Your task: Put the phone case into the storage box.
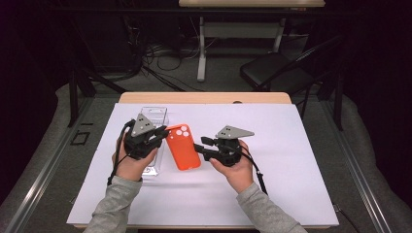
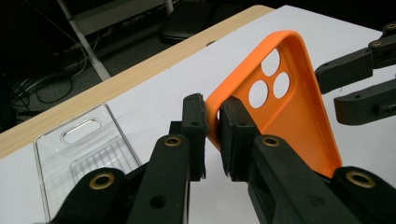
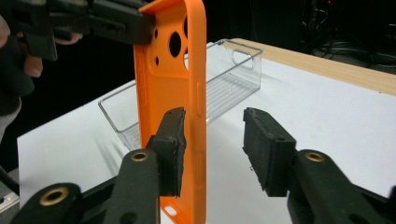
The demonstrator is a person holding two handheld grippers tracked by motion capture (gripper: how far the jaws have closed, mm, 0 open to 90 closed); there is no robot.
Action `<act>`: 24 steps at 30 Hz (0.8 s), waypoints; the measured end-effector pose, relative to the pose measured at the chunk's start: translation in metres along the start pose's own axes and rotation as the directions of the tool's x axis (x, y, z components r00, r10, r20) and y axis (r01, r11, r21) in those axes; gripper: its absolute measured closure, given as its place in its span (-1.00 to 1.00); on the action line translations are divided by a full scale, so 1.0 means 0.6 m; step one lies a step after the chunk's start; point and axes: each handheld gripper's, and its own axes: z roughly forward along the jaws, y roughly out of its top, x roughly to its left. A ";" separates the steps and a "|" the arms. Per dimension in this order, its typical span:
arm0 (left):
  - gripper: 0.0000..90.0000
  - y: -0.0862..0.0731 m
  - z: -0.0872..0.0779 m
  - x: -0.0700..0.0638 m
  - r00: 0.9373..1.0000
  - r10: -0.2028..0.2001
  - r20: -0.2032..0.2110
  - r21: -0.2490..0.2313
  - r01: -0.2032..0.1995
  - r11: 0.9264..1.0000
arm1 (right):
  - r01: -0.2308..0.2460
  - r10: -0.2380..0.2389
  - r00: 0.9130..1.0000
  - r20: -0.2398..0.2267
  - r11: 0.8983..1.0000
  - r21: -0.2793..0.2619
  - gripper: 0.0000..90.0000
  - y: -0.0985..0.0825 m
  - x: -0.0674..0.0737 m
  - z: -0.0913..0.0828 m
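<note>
An orange phone case (image 1: 182,145) with round camera holes is held just above the white mat. My left gripper (image 1: 163,132) is shut on its rim near the camera end; in the left gripper view the pads (image 2: 212,135) pinch the orange wall (image 2: 289,107). My right gripper (image 1: 201,144) comes in from the other side with its jaws apart. In the right gripper view (image 3: 215,140) the case's long side wall (image 3: 159,93) stands between the jaws, close to the left pad (image 3: 173,140), and the right pad is clear of it.
A clear plastic tray (image 1: 153,116) lies on the mat behind and under my left hand. The white mat (image 1: 272,184) covers most of the wooden table (image 1: 204,97). A black chair (image 1: 277,73) and cables sit on the floor beyond the table.
</note>
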 end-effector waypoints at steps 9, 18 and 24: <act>0.81 -0.001 0.000 0.003 1.000 -0.007 -0.004 -0.004 0.007 1.000 | 0.149 -0.156 0.985 0.075 0.985 0.082 0.11 -0.002 0.000 -0.013; 0.81 -0.002 0.000 0.005 1.000 -0.009 -0.002 -0.004 0.009 1.000 | 0.099 -0.106 0.991 0.085 0.991 0.085 -0.02 -0.004 -0.009 -0.039; 0.81 -0.002 -0.001 0.005 1.000 -0.007 -0.006 -0.004 0.007 1.000 | 0.060 -0.064 0.992 0.109 0.997 0.039 -0.33 -0.012 -0.018 -0.057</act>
